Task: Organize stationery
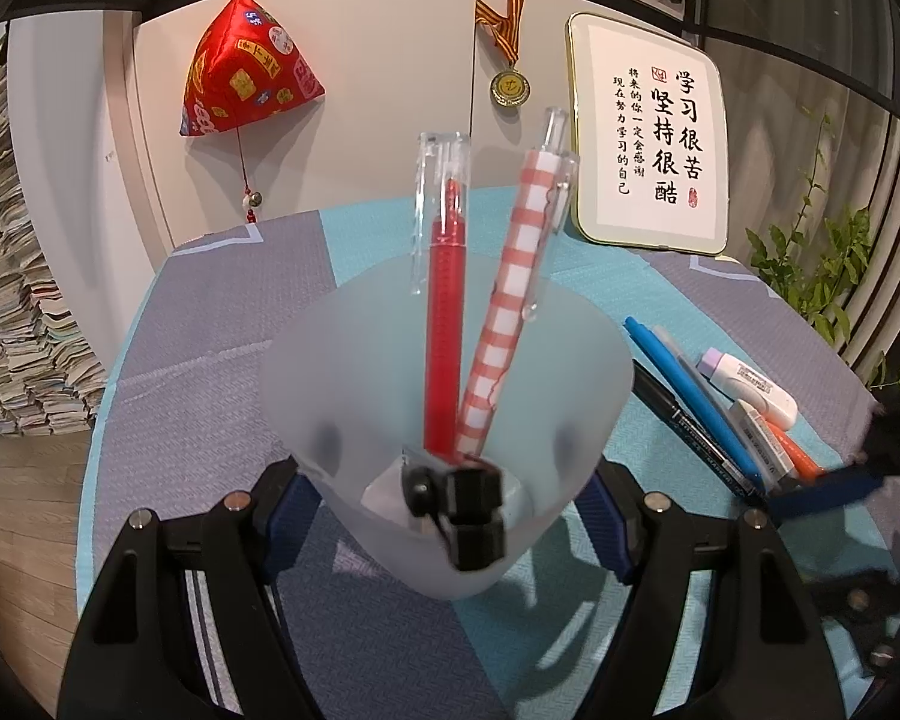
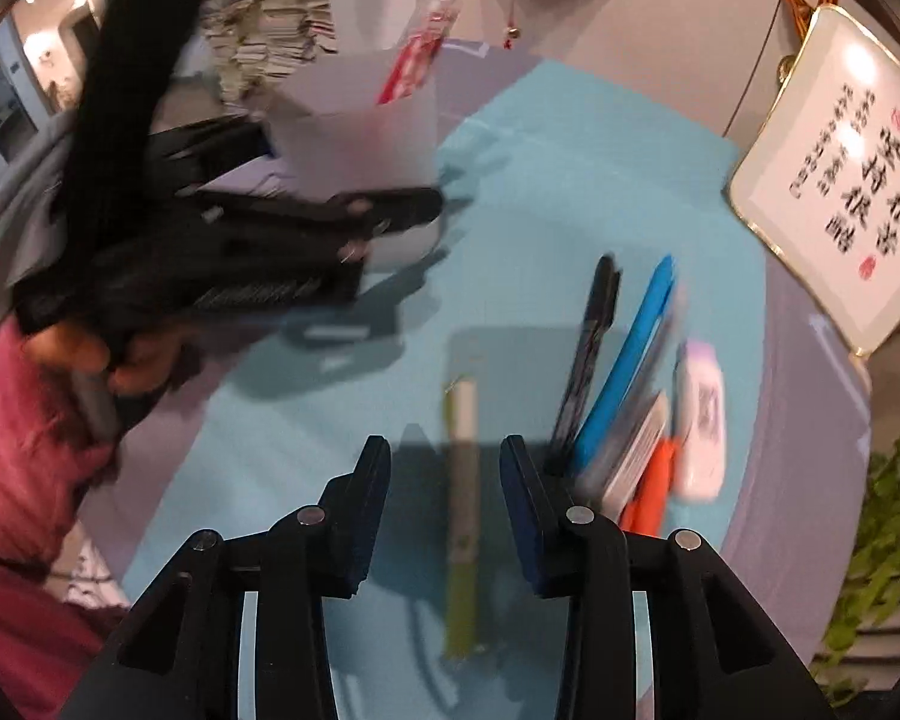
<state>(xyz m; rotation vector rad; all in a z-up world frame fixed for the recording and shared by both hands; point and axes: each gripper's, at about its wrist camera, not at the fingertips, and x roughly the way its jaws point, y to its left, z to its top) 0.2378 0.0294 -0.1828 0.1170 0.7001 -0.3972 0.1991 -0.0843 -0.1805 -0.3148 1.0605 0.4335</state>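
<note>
Frosted cup clamped in left fingers, right fingers parted astride green pen

My frosted, pale cup carries a clear red pen at twelve o'clock and a red-and-white checked pen at one, over a tablecloth of grey and turquoise, beside my yellow-green pen.

left gripper jaws clamped; right gripper jaws apart.
</note>
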